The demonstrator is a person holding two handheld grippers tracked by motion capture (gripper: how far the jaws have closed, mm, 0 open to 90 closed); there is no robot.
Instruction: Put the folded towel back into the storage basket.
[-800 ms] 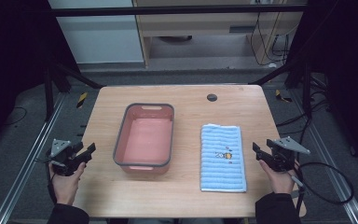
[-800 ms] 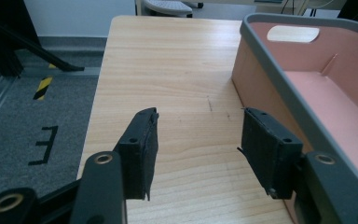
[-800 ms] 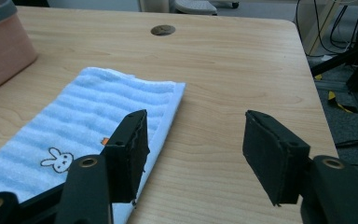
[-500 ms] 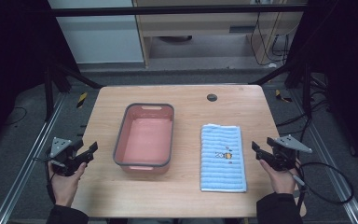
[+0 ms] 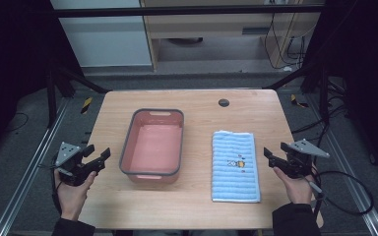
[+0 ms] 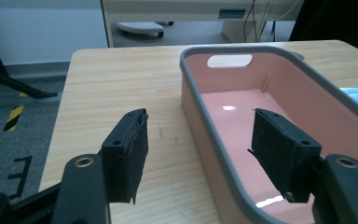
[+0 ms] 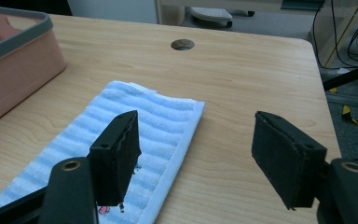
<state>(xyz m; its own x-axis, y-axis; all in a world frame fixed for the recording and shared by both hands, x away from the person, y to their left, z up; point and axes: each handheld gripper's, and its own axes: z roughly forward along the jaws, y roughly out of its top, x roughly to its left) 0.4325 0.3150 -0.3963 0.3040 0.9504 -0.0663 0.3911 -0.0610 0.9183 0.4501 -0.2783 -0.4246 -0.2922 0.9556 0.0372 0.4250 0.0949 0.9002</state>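
A pink basin [image 5: 153, 147] with a grey rim stands empty left of the table's middle. To its right a blue ribbed towel [image 5: 235, 164] with a small printed figure lies flat. My left gripper [image 5: 97, 156] hovers at the table's left edge, open, pointing at the basin. In the left gripper view the basin's near wall [image 6: 205, 130] runs between my left gripper's [image 6: 199, 135] spread jaws, untouched. My right gripper [image 5: 270, 156] is open just right of the towel. In the right gripper view my right gripper [image 7: 196, 130] hangs over the towel's edge [image 7: 177, 126], holding nothing.
The wooden table [image 5: 197, 103] has a round cable hole [image 5: 223, 103] at the back. Metal rails and black frame legs flank it. A cable [image 5: 349, 182] trails from the right gripper. Bare wood lies behind and in front of the basin and towel.
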